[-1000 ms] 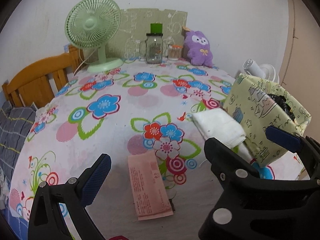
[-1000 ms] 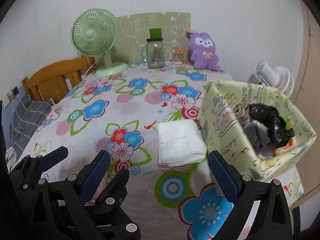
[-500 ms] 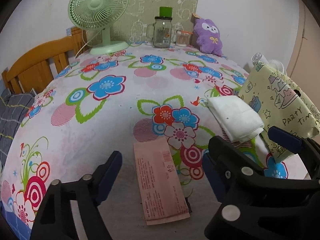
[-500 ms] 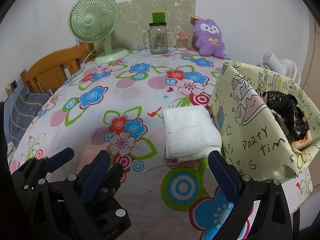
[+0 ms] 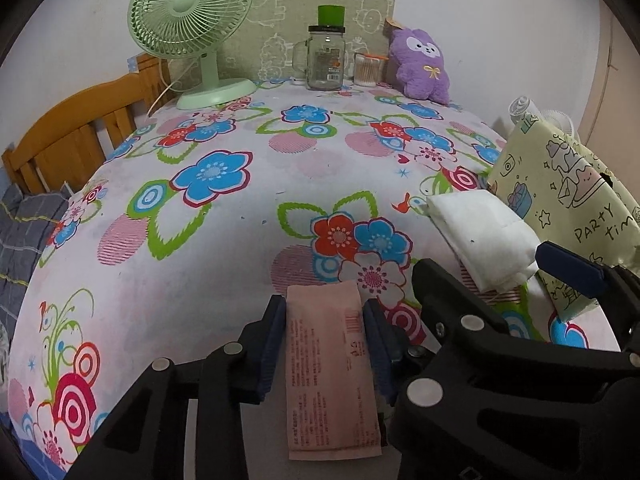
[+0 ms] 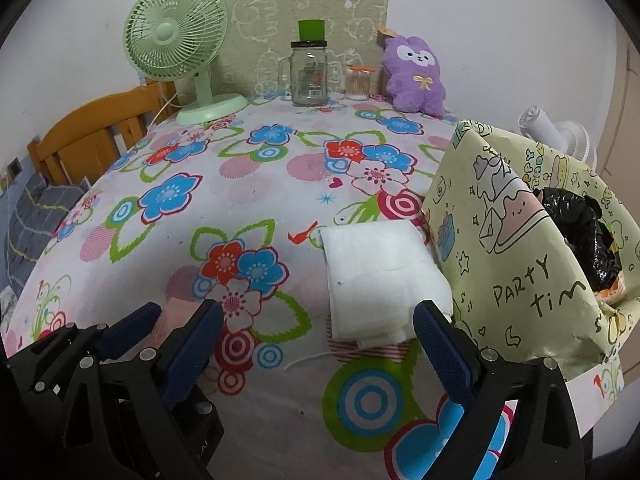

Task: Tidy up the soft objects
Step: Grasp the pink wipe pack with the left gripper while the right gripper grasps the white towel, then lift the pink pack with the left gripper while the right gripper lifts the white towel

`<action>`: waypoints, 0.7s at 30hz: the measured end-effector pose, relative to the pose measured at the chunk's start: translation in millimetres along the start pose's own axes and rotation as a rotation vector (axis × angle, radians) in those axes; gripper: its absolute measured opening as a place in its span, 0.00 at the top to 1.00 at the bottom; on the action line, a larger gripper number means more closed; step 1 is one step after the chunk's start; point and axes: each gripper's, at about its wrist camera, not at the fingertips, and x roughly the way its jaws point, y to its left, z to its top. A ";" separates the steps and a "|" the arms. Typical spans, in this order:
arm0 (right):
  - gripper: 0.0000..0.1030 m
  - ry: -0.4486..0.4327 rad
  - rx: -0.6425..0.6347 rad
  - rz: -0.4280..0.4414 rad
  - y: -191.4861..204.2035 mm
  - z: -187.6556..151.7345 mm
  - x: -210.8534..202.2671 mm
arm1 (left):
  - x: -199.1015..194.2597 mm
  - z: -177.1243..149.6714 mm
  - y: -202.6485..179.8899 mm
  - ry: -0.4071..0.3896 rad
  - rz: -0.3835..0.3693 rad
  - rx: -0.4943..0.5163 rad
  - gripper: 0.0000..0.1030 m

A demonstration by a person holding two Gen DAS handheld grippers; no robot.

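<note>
A pink flat packet (image 5: 330,372) lies on the flowered tablecloth (image 5: 224,216) near its front edge. My left gripper (image 5: 325,316) straddles it, its jaws closing, and both blue pads (image 5: 272,344) touch the packet's long edges. A folded white cloth (image 6: 380,276) rests beside a yellow "PARTY time" bag (image 6: 520,264) that holds a black plastic bag (image 6: 580,232). My right gripper (image 6: 318,344) is open, low over the table, with the cloth's near edge just ahead of its right finger (image 6: 440,352). A purple plush toy (image 5: 422,66) sits at the back.
At the back stand a green fan (image 5: 192,28), a glass jar (image 5: 325,58) and a small cup of swabs (image 5: 368,70). A wooden chair back (image 5: 72,136) is on the left. A white fan (image 6: 556,132) stands behind the bag.
The left jaws have drawn in from wide open to either side of the pink packet. Both grippers have sunk toward the table and moved forward.
</note>
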 end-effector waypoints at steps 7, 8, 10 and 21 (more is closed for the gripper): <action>0.09 0.005 0.023 -0.001 4.6 8.6 7.6 | 4.6 10.4 7.4 -0.003 0.014 0.000 0.61; 0.09 0.007 0.021 -0.003 6.2 10.3 9.4 | 5.7 12.4 8.4 -0.004 0.017 0.001 0.61; 0.09 0.010 0.016 -0.017 8.6 13.9 13.0 | 8.1 16.0 8.7 -0.004 0.016 0.004 0.61; 0.15 0.030 0.072 -0.080 -3.4 30.8 31.5 | 21.6 38.2 0.7 -0.017 0.034 0.056 0.62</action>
